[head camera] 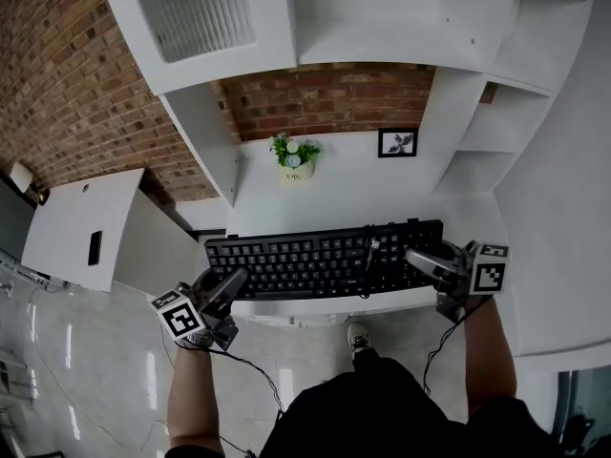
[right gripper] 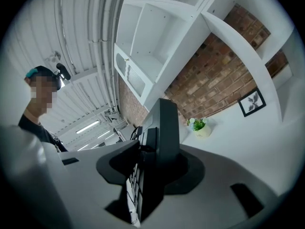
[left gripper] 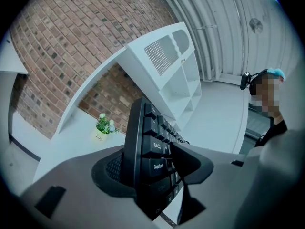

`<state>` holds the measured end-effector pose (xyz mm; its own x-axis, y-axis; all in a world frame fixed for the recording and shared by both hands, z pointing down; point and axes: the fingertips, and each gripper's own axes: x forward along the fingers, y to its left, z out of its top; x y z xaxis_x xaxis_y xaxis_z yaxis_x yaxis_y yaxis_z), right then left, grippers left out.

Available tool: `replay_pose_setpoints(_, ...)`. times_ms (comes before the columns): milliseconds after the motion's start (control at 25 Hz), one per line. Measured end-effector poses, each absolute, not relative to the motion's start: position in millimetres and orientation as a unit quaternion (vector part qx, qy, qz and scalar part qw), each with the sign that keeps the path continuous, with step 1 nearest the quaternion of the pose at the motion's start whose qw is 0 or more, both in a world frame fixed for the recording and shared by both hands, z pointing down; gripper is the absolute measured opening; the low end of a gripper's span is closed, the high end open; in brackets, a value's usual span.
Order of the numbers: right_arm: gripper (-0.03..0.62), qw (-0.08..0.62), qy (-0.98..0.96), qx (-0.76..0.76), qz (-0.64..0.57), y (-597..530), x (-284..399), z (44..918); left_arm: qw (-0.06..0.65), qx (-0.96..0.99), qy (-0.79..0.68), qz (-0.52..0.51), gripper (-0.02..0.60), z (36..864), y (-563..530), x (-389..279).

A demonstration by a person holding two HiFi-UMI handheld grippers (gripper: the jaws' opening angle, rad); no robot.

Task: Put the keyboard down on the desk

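Note:
A black keyboard (head camera: 315, 260) lies level over the front part of the white desk (head camera: 353, 194); I cannot tell whether it touches the top. Its cable (head camera: 368, 256) is bundled across the keys. My left gripper (head camera: 229, 281) is shut on the keyboard's left end, and in the left gripper view the jaws clamp the keyboard (left gripper: 150, 147) at the Caps Lock corner. My right gripper (head camera: 421, 259) is shut on the right end. In the right gripper view the keyboard (right gripper: 164, 128) stands edge-on between the right gripper's (right gripper: 155, 168) jaws.
A small potted plant (head camera: 295, 156) and a framed picture (head camera: 397, 142) stand at the back of the desk against the brick wall. White shelves (head camera: 382, 17) hang above, with side shelving (head camera: 477, 160) on the right. A low white cabinet (head camera: 86, 227) stands to the left.

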<state>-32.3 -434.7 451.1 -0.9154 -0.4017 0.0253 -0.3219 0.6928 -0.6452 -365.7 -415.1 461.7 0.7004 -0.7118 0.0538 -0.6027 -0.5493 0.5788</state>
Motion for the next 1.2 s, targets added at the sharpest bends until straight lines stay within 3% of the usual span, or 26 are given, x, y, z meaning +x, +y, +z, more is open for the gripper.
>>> replay_pose_setpoints(240, 0.167, 0.052, 0.913, -0.177, -0.365, -508.3, -30.6, 493.1, 0.309, 0.858, -0.401, -0.085, 0.265, 499.4, -474.0, -362.1)
replay_pose_setpoints(520, 0.169, 0.03, 0.894, -0.188, -0.405, -503.5, -29.2, 492.6, 0.352, 0.836, -0.416, -0.062, 0.269, 504.1, -469.8, -361.1)
replay_pose_setpoints(1200, 0.179, -0.002, 0.843, -0.208, -0.497, -547.0, -14.5, 584.8, 0.457, 0.792, -0.405, -0.034, 0.287, 600.2, -516.8, -340.7)
